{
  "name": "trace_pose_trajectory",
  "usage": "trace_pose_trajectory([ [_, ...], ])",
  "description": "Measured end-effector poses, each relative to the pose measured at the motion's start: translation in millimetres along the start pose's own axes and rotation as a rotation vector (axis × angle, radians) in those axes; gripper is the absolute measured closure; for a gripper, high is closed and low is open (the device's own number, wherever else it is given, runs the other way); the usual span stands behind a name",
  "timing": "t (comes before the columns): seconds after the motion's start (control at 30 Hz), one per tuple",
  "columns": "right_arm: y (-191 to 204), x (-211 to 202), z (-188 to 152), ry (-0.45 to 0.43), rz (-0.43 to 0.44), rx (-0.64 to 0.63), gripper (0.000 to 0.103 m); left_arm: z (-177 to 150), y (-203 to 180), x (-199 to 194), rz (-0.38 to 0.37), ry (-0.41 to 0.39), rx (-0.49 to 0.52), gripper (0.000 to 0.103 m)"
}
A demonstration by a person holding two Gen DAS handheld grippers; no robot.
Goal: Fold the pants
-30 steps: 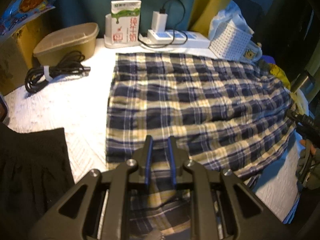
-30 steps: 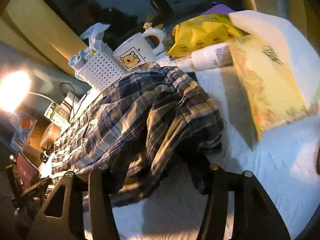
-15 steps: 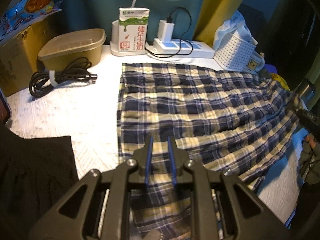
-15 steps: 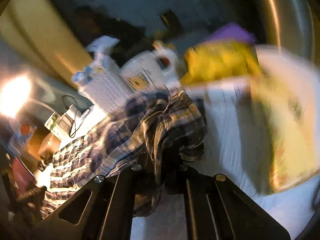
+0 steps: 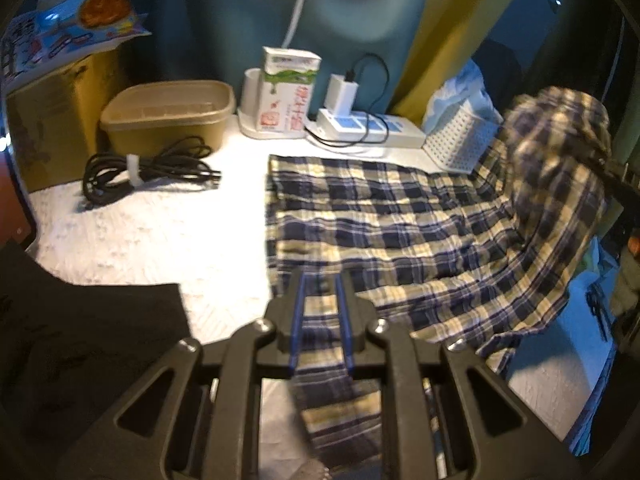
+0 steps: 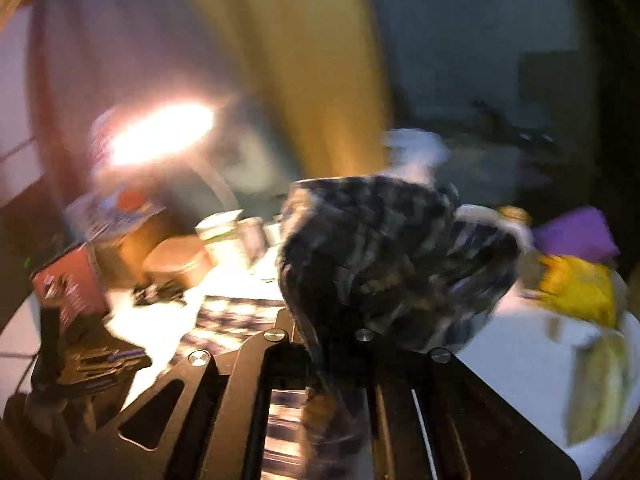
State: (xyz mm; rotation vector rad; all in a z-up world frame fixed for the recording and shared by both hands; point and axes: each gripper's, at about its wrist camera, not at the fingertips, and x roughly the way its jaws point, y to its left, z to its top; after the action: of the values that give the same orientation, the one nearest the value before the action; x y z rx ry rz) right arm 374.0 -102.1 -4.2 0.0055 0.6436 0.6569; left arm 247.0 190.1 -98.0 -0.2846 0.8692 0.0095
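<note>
The blue and cream plaid pants (image 5: 384,216) lie spread on the white table (image 5: 160,232). My left gripper (image 5: 322,284) is at their near edge, shut, with a strip of the plaid cloth running between its blue pads (image 5: 298,312). At the right, the pants' far end (image 5: 560,140) is lifted off the table and hangs from my right gripper (image 5: 618,188). The right wrist view is blurred: a bunch of plaid cloth (image 6: 396,260) fills the space in front of my right gripper (image 6: 324,332), which is shut on it; its fingertips are hidden by the cloth.
Along the back stand a tan tub (image 5: 168,116), a milk carton (image 5: 286,92), a power strip with a charger (image 5: 368,126) and a white perforated basket (image 5: 460,140). A coiled black cable (image 5: 144,168) and a black garment (image 5: 88,344) lie left. A yellow bag (image 6: 576,288) sits right.
My right gripper has shut on the bunched end of the pants and swung it up off the table. The left gripper has kept its hold and drawn back a little.
</note>
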Motion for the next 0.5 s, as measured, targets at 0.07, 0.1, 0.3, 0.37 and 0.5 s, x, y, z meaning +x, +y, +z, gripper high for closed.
trace_pose_trajectory([
  [0.07, 35, 27, -7, 0.05, 0.048, -0.065, 0.097, -1, 11, -5, -0.001, -0.01, -0.018, 0.087],
  [0.1, 49, 40, -12, 0.075, 0.071, -0.088, 0.097, -2, 18, -8, 0.003, -0.015, -0.029, 0.087],
  [0.3, 132, 126, -80, 0.332, 0.133, -0.247, 0.096, -11, 48, -17, 0.067, -0.023, -0.063, 0.087],
  [0.37, 141, 136, -92, 0.38, 0.115, -0.277, 0.092, -14, 54, -20, 0.068, -0.026, -0.072, 0.087],
  [0.5, 138, 126, -90, 0.38, 0.127, -0.28, 0.061, -16, 55, -20, 0.056, -0.022, -0.072, 0.087],
])
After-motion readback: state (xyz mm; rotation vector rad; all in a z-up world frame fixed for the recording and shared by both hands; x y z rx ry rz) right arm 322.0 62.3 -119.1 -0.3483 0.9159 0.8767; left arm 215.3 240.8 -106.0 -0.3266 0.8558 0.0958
